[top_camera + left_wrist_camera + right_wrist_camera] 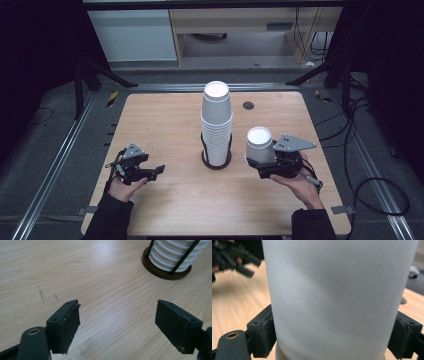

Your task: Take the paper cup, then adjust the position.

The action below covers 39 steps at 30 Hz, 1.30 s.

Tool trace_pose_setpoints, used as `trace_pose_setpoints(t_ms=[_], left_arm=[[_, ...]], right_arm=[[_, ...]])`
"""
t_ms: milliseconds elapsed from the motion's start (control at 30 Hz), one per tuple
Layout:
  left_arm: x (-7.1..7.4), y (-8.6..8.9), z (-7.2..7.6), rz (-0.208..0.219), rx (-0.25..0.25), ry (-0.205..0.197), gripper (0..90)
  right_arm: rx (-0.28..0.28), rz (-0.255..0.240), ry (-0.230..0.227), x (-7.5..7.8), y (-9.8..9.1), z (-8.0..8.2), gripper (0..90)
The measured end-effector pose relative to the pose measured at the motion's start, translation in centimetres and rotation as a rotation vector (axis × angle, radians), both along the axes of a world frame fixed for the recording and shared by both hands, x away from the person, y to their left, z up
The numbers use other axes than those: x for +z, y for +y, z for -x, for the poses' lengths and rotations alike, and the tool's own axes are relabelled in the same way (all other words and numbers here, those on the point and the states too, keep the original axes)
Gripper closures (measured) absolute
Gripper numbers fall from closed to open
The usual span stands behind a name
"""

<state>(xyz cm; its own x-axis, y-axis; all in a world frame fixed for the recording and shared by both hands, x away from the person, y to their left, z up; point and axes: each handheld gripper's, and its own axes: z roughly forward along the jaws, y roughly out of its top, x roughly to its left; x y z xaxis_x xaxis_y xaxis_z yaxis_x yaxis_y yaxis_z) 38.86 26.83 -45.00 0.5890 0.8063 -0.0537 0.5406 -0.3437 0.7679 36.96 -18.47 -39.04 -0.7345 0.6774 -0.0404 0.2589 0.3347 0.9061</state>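
A single white paper cup sits upside down, base up, at about four o'clock from the bench's middle, held in the right gripper. In the right gripper view the cup's wall stands between the two black fingers, which press against it on either side near its lower edge — clamped on the cup. Whether the cup's rim touches the wood cannot be told from these views.

Just beside it, toward nine o'clock, rises a tall stack of white cups, also inverted and nested, standing in a dark round holder with thin black upright rods. The stack is near the bench's centre and apart from the held cup. The left gripper view catches the lower ribs of this stack and the brown base ring at its upper right.

The left gripper is at about eight o'clock, well apart from the stack, held low over the wood by the person's left hand. Its fingers stand wide apart with only bare wood between them.

The bench is pale wood with rounded corners — a small dark round grommet lies at about one o'clock from the stack. The person's right hand grips the right gripper from behind, dark sleeves showing at the bottom edge.
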Motion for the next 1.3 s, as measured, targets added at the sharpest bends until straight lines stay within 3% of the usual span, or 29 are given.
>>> trace_pose_setpoints(t_ms=[100, 533, 667, 833, 1300], left_arm=[[0.4, -0.5, 0.2, 0.009, -0.031, -0.003, 19.3], [1.4, -3.0, 1.4, 0.007, -0.173, -0.008, 19.9], [1.6, -3.6, 1.7, 0.015, -0.22, -0.003, 19.7], [1.8, -4.6, 2.1, -0.007, -0.263, -0.008, 19.4], [2.7, -6.5, 3.3, 0.017, -0.378, -0.015, 17.3]], right_arm=[[0.046, 0.062, 0.014, -0.8, 1.0, 0.0, 13.3], [0.205, 0.194, 0.048, -3.0, 4.5, -0.2, 13.3], [0.241, 0.194, 0.051, -3.3, 5.1, -0.1, 13.3], [0.285, 0.214, 0.056, -3.7, 6.2, 0.0, 13.3], [0.397, 0.258, 0.08, -4.8, 9.2, 0.3, 13.7]])
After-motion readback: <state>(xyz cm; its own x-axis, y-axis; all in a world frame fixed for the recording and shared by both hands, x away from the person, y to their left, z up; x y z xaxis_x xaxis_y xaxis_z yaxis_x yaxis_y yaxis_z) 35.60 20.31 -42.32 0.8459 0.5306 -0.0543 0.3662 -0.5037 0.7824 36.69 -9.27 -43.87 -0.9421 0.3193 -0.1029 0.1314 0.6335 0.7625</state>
